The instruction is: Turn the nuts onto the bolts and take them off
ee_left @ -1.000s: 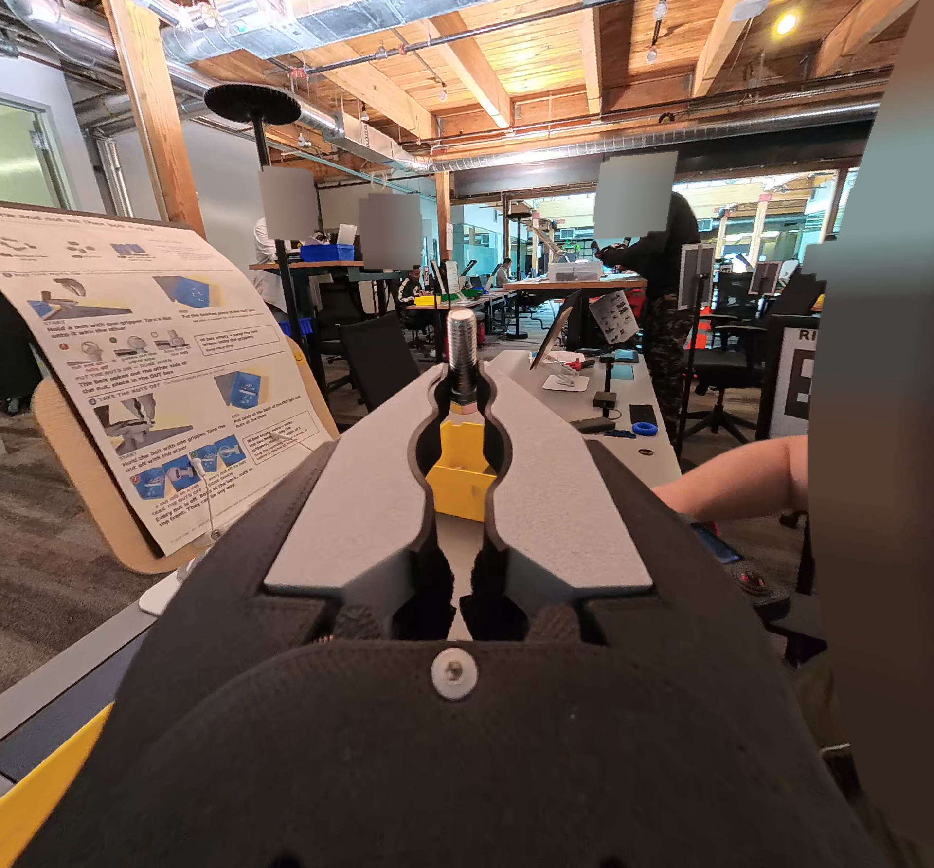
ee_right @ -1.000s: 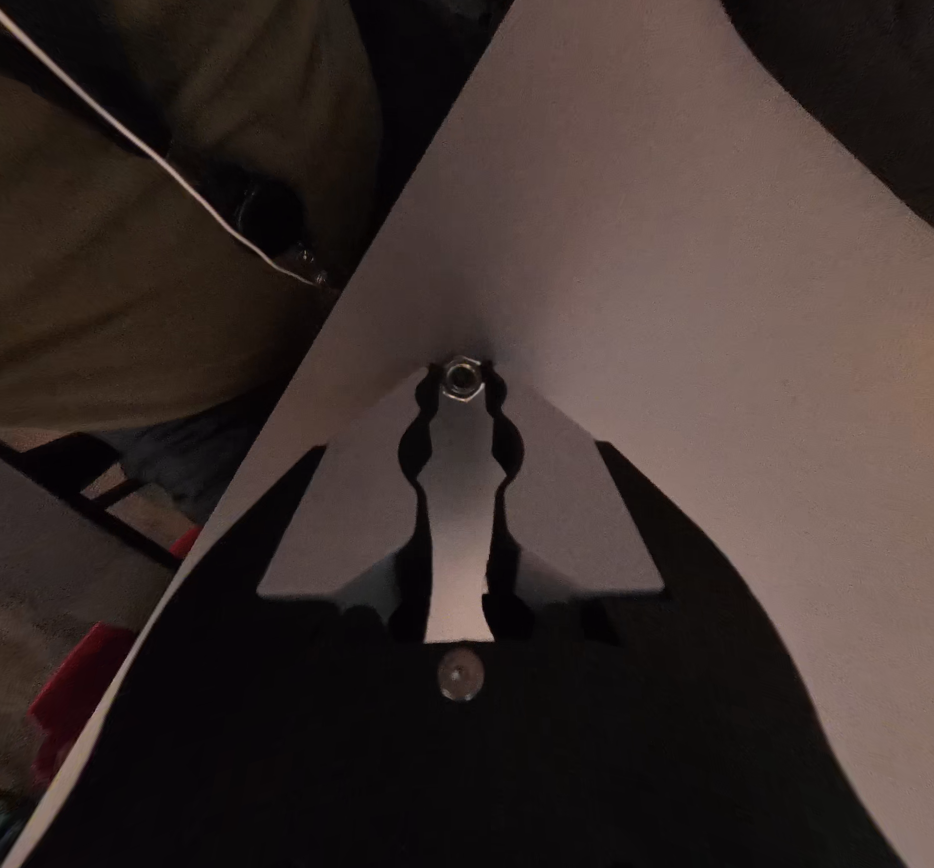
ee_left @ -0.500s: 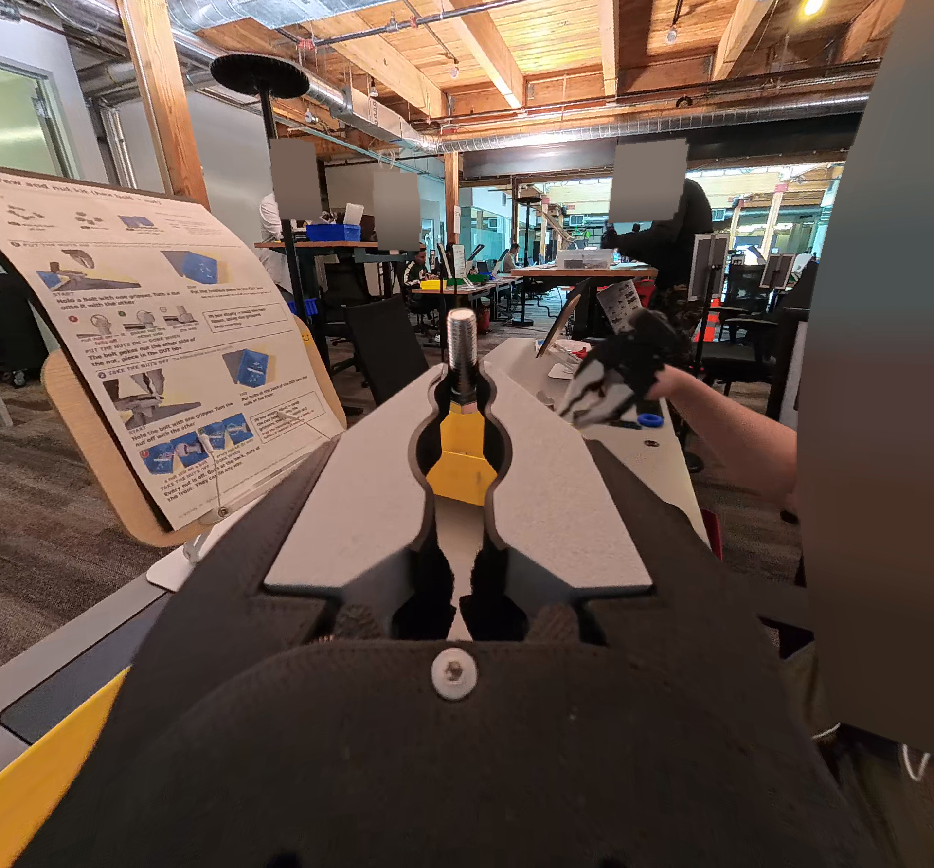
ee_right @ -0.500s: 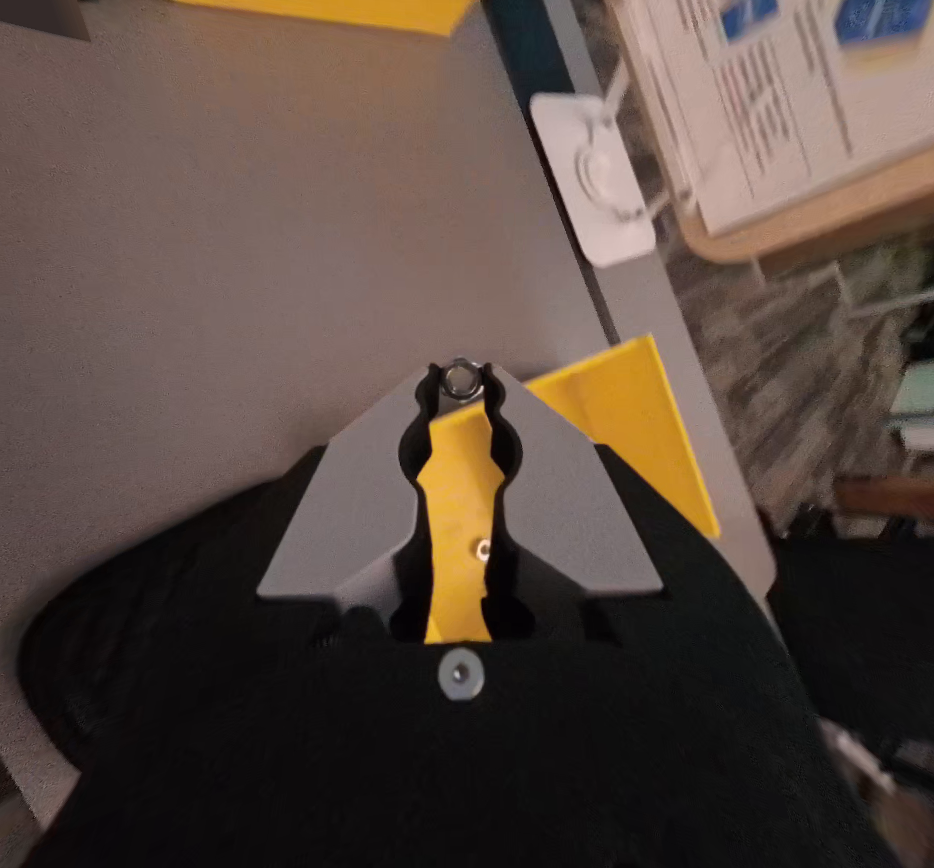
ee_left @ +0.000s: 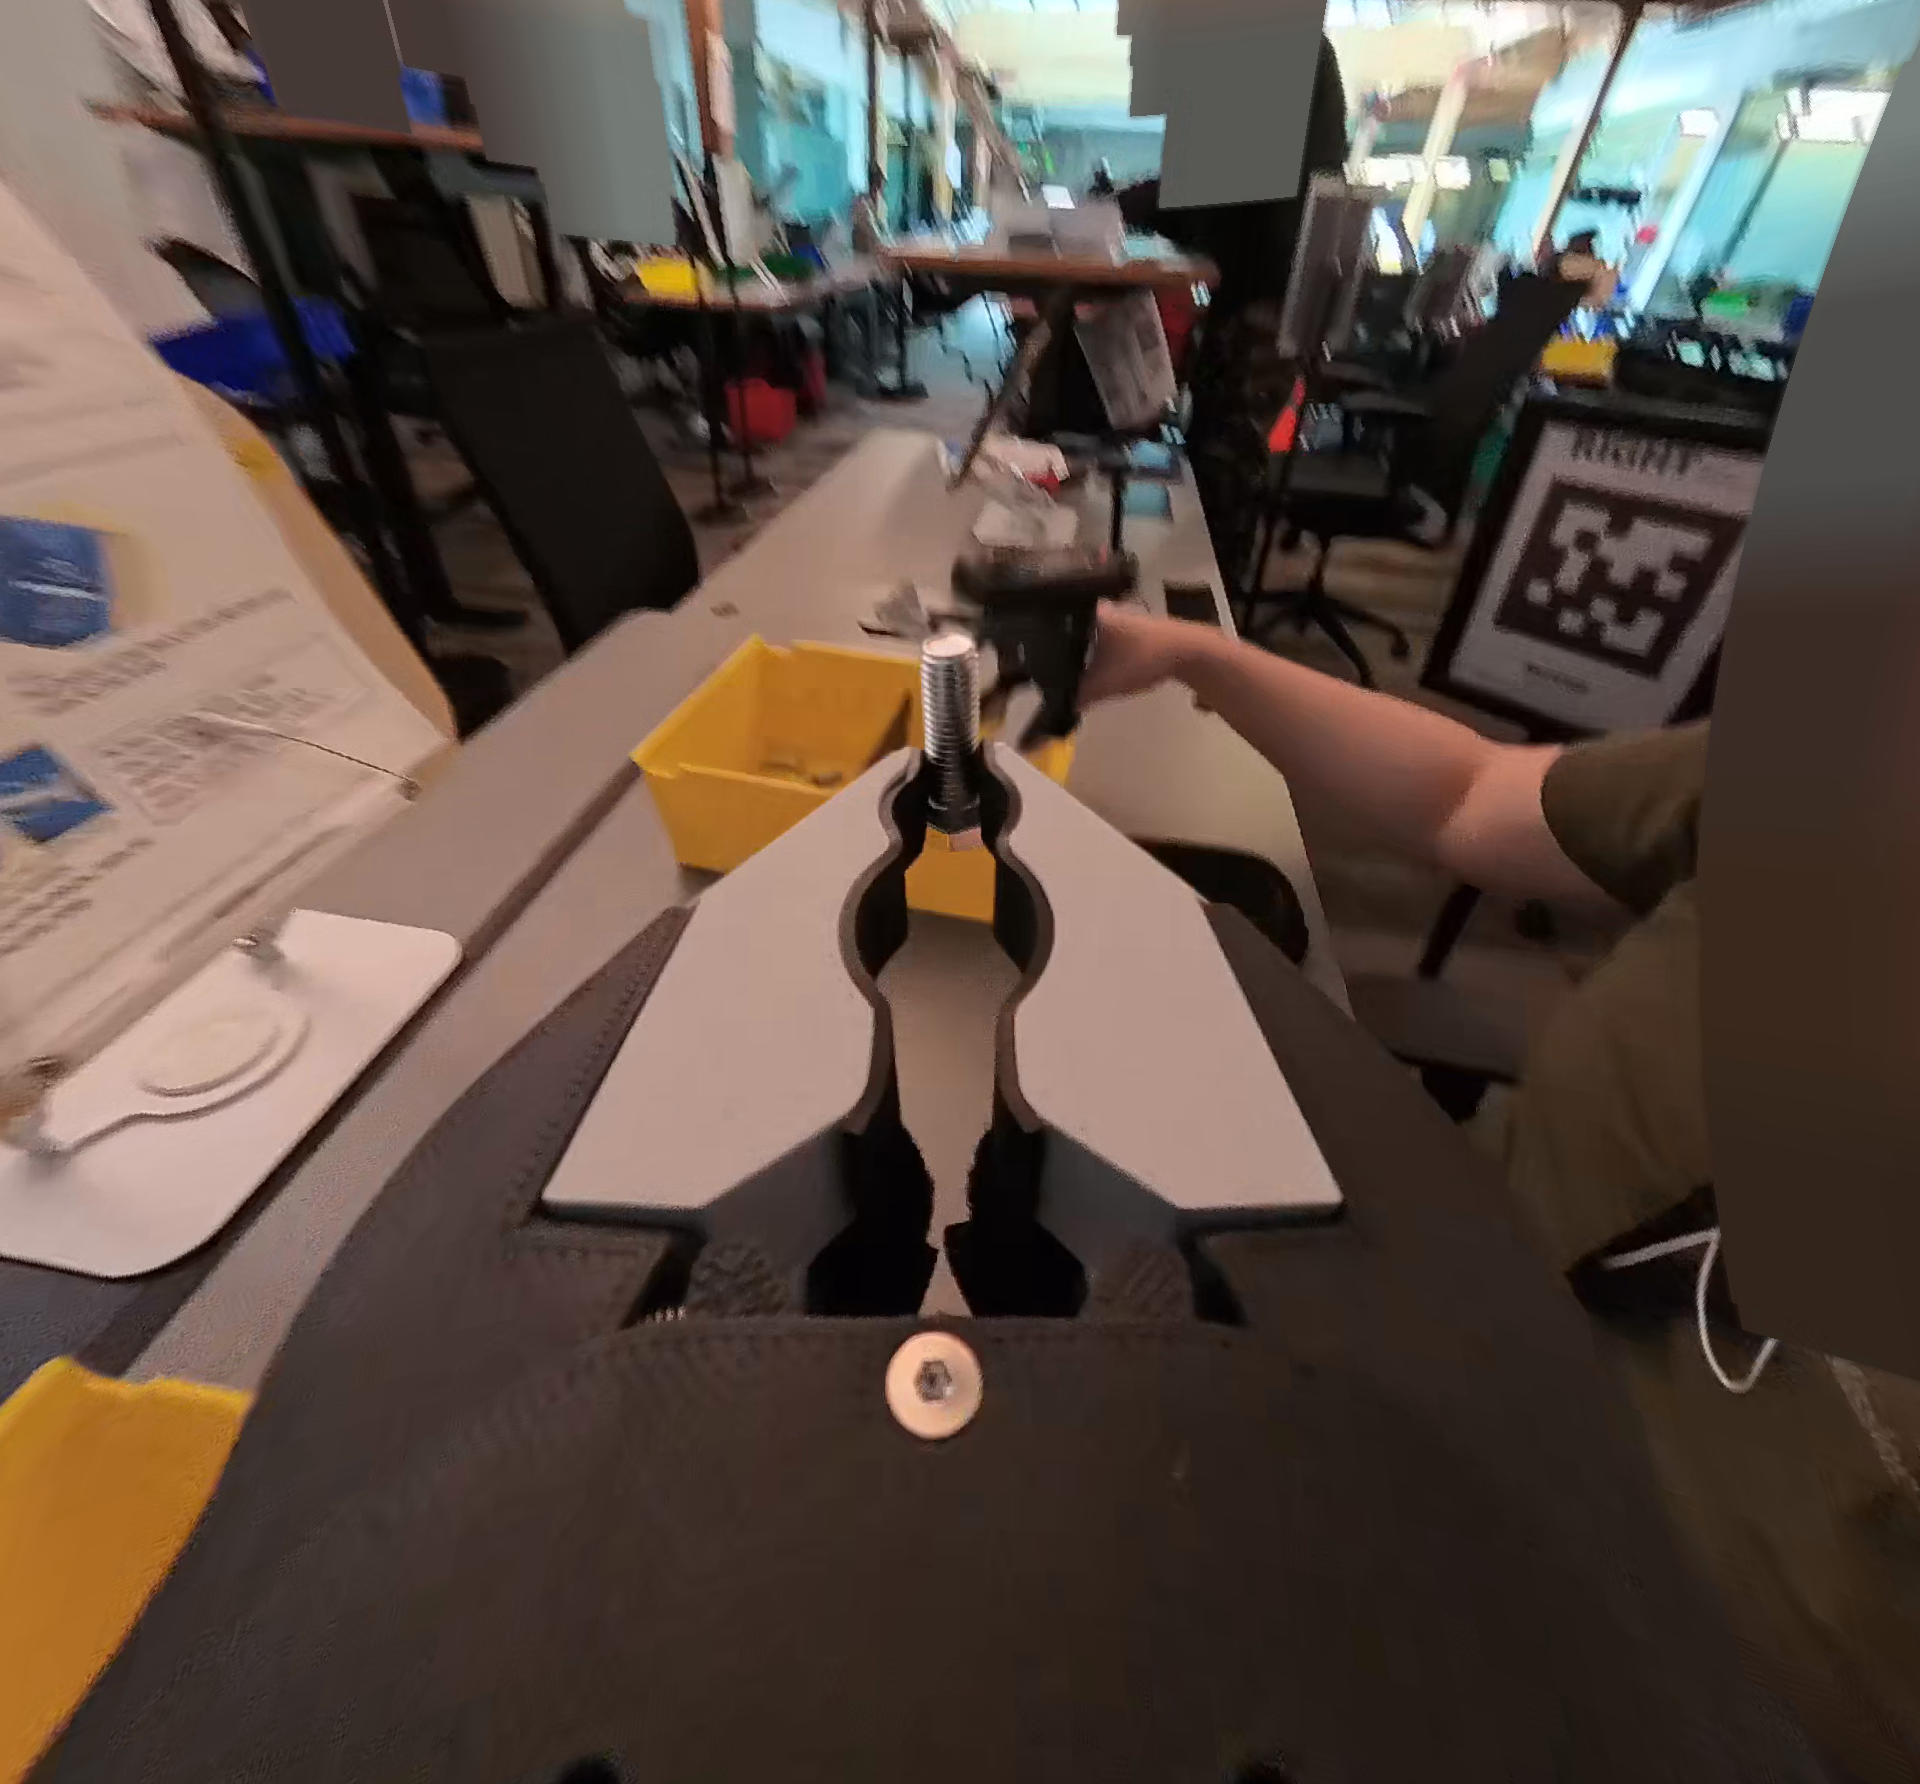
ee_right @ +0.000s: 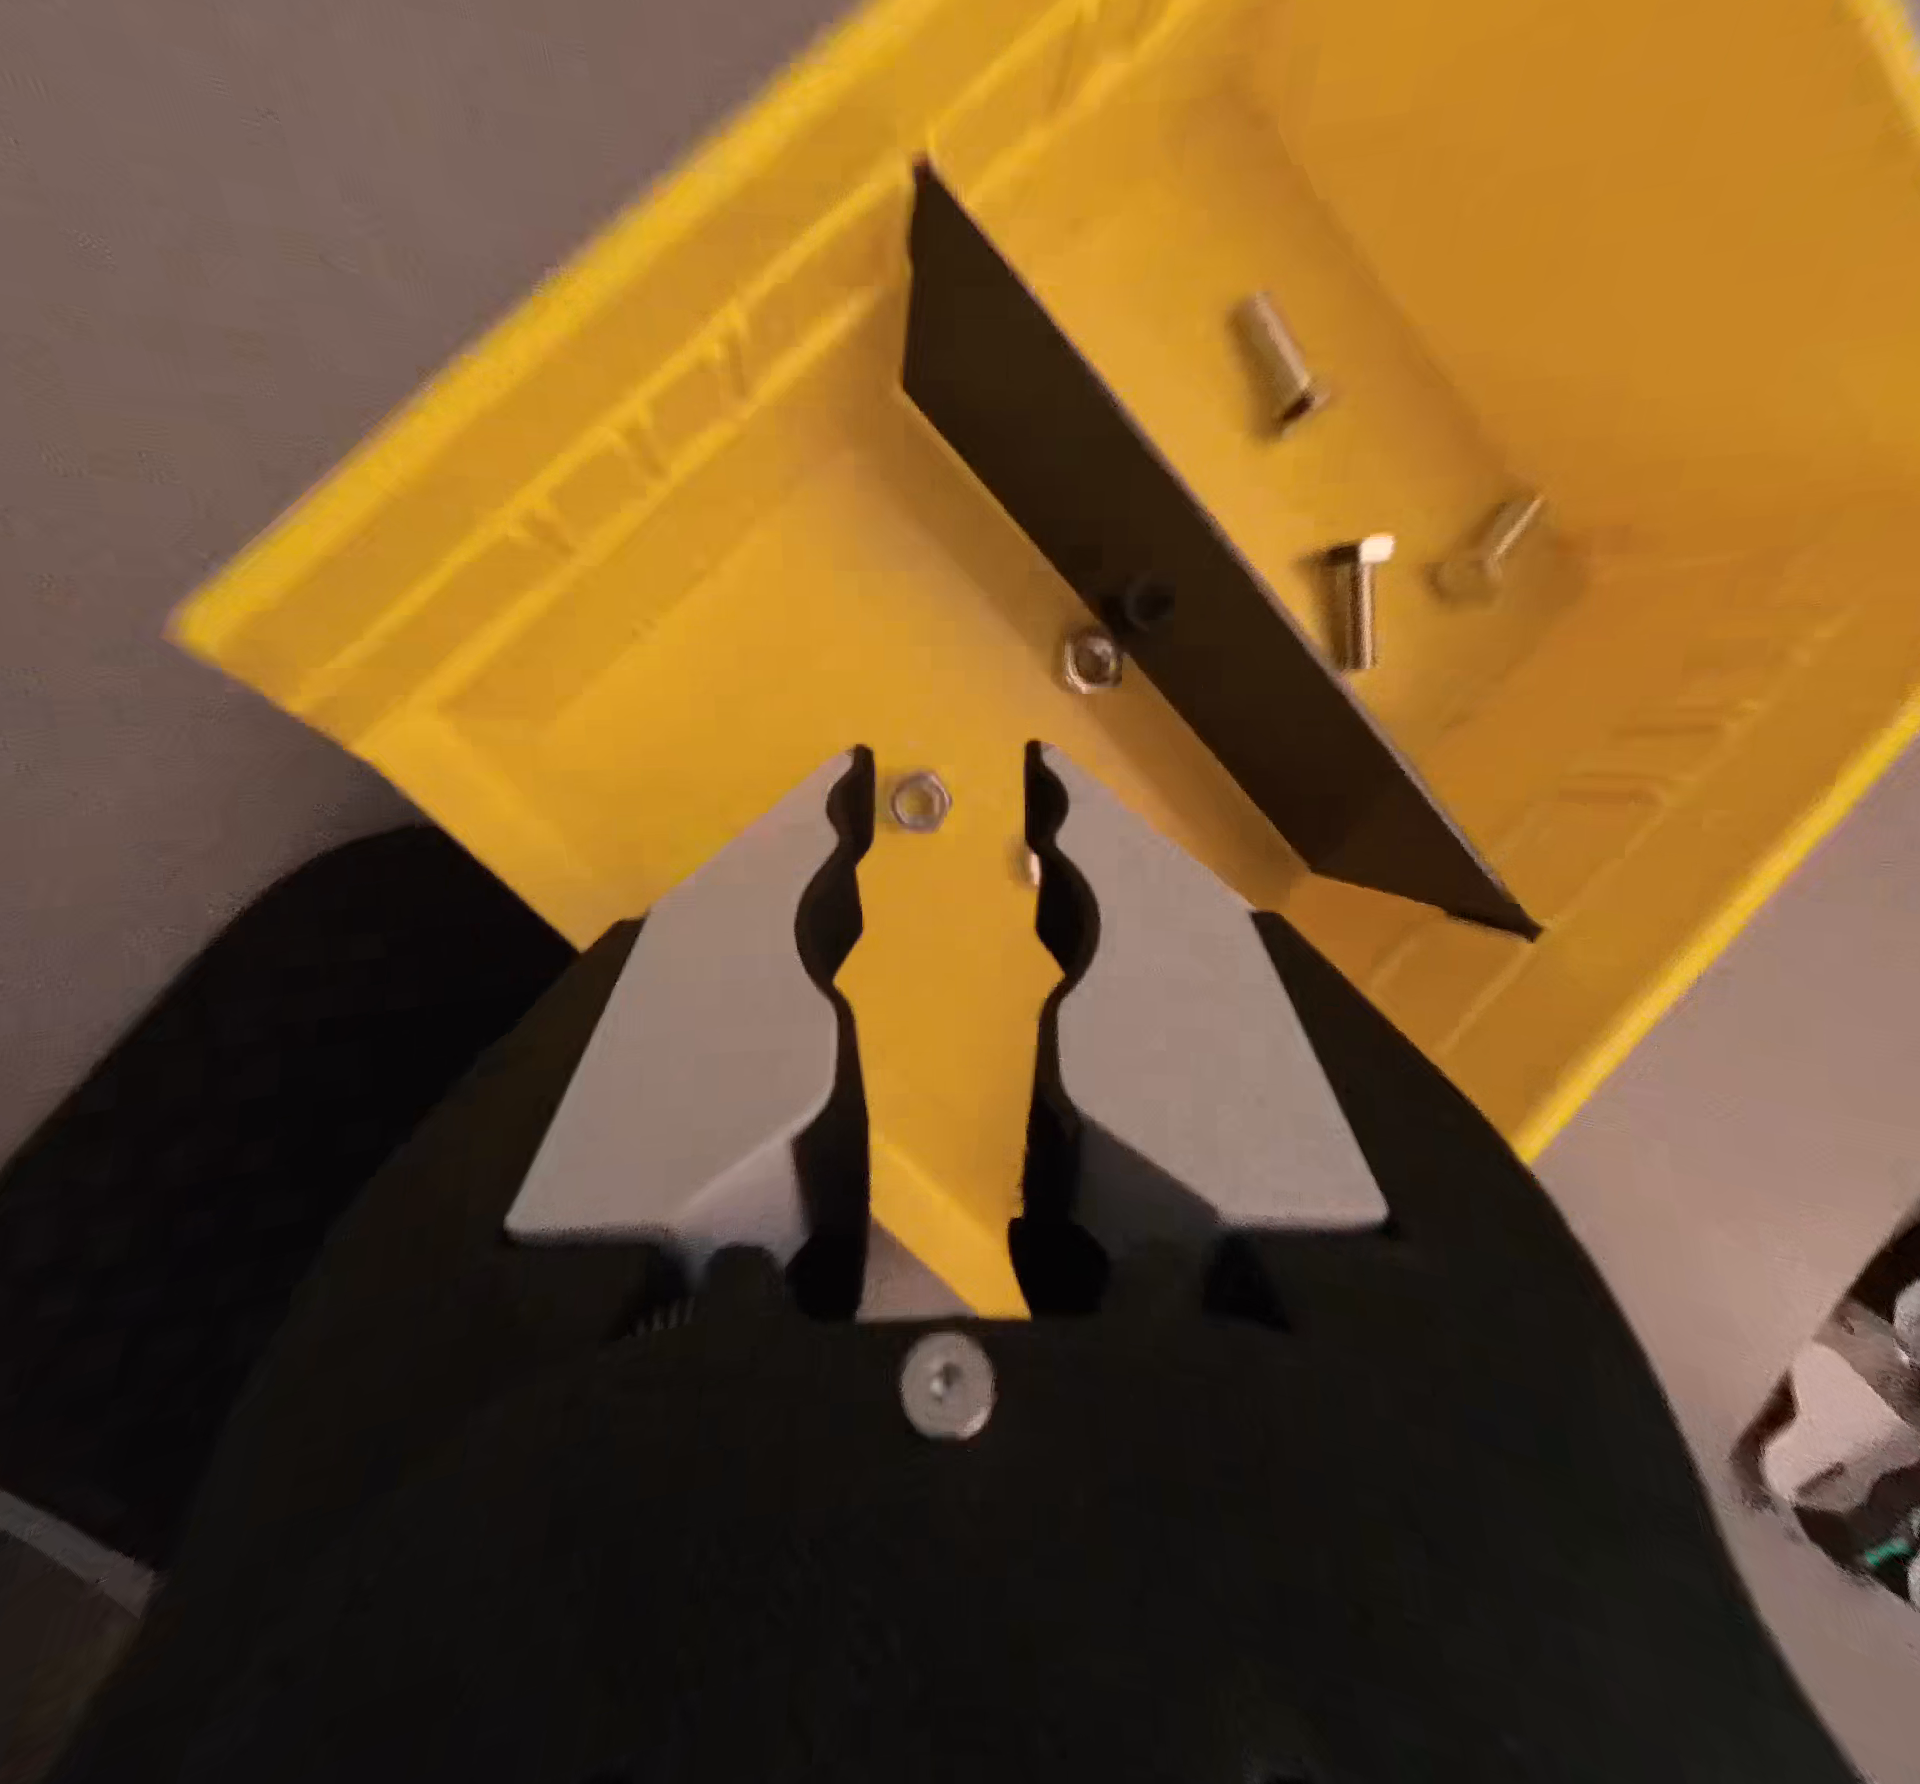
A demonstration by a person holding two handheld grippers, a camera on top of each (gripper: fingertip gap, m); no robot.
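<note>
Over the grey table [ee_left: 540, 861], at the yellow bin [ee_right: 665, 508]:

Left gripper [ee_left: 948, 778]: jaws narrowed onto a bolt [ee_left: 948, 695], clamped at its lower end near the head. The threaded shank stands upright above the fingertips, bare of any nut.

Right gripper [ee_right: 940, 758]: jaws parted, nothing held between them. It points down into the bin. In the left wrist view it appears farther off [ee_left: 1039, 654], carried by a person's hand, just beyond the bolt and over the bin's far edge; motion blur hides its jaws in that view.

Yellow bin: split by a black divider [ee_right: 1174, 550] into two compartments.

Nut compartment: on the side of the divider nearer the right gripper. One nut [ee_right: 922, 801] lies flat on the bin floor, seen between the open fingertips and not touching either. A second nut [ee_right: 1088, 664] lies just beside the divider. A small metal piece at the inner edge of one finger is too hidden to identify.

Bolt compartment: on the far side of the divider. Three loose bolts [ee_right: 1345, 602] lie on their sides, apart from one another.

Instruction sheet [ee_left: 156, 654]: on a stand at the table's left edge, with a white base plate [ee_left: 208, 1059] below it.

Second yellow bin [ee_left: 94, 1526]: only a corner shows, at the lower left of the left wrist view.
</note>
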